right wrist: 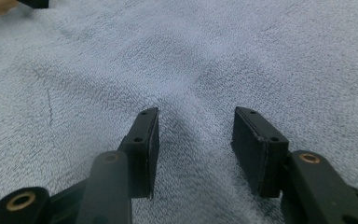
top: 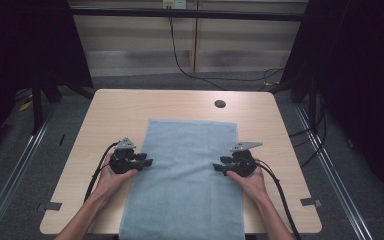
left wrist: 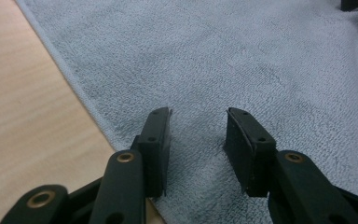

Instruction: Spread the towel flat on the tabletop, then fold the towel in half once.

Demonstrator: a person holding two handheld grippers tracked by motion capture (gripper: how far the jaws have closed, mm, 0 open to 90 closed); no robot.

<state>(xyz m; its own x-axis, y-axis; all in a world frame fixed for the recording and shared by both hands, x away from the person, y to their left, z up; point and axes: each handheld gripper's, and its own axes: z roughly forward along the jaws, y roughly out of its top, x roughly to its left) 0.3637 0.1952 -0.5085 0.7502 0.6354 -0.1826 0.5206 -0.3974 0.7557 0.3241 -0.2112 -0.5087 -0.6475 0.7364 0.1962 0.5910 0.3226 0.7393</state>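
A light blue towel point(top: 185, 175) lies flat down the middle of the table point(top: 105, 115), its near end hanging just over the table's front edge. The person has brought one gripper to each long side of the towel, about halfway along it, likely so both edges can be pinched together for a fold (my guess). The left gripper point(top: 142, 162) sits at the towel's left hem, its fingers point(left wrist: 156, 140) parted with cloth bunching between them, nothing clamped. The right gripper point(top: 221, 168), just inside the towel's right edge, has fingers point(right wrist: 144, 140) spread wider, pressing down on the pile but gripping nothing.
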